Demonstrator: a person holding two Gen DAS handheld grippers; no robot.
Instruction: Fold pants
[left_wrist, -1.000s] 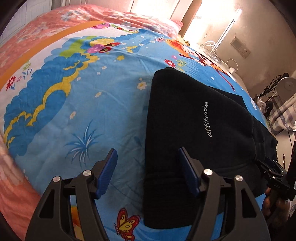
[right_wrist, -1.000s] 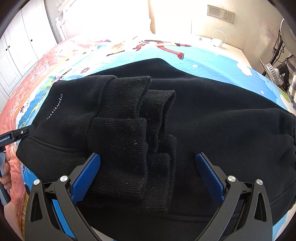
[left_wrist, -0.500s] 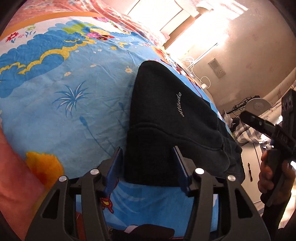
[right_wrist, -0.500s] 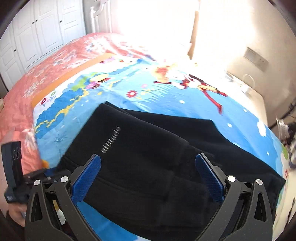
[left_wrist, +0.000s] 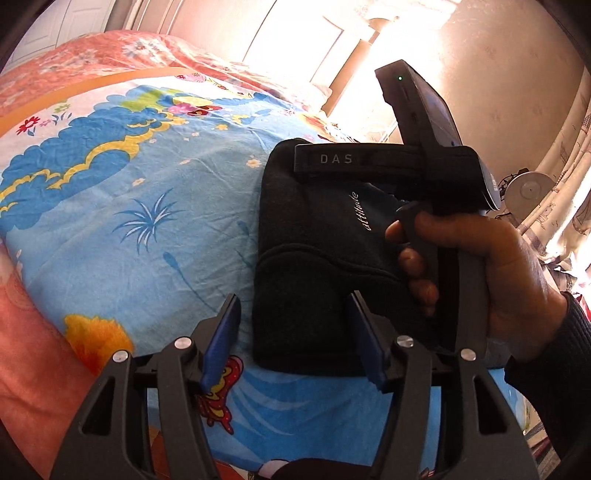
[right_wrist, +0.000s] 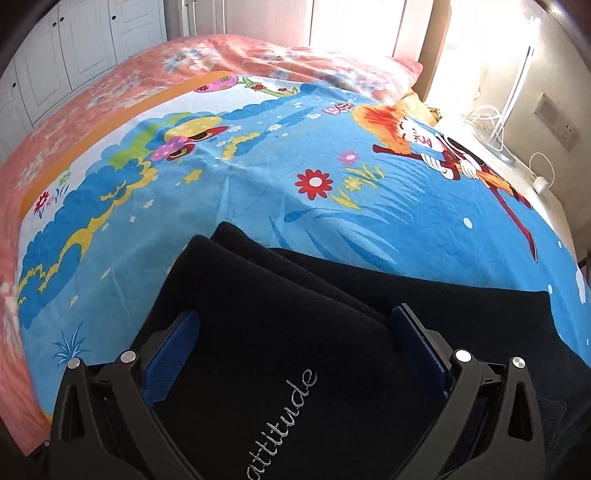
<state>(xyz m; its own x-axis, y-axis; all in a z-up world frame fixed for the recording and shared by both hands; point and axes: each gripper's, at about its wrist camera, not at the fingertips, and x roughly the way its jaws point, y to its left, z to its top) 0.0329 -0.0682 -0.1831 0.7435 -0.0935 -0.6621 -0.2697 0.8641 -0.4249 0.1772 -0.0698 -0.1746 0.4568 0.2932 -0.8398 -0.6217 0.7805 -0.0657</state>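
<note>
The black pants (left_wrist: 310, 258) lie folded in a stack on the cartoon-print bed sheet (left_wrist: 147, 206), with "attitude" stitched on the top layer; they also fill the lower part of the right wrist view (right_wrist: 295, 332). My left gripper (left_wrist: 295, 332) is open just above the stack's near edge, holding nothing. My right gripper (right_wrist: 299, 347) is open over the top of the folded pants, above the lettering, and empty. In the left wrist view the right gripper's body (left_wrist: 436, 177) and the hand holding it cover the pants' right side.
The bed's pink quilt (right_wrist: 110, 92) runs along the left and far sides. White wardrobe doors (right_wrist: 66, 48) stand far left. A bedside surface with white cables and a wall socket (right_wrist: 554, 114) is at the right. A fan (left_wrist: 528, 192) stands beyond the bed.
My right gripper has moved from the pants' cuff side across to hover above the lettering. My left gripper has drawn back toward the stack's near edge. The pants lie still.
</note>
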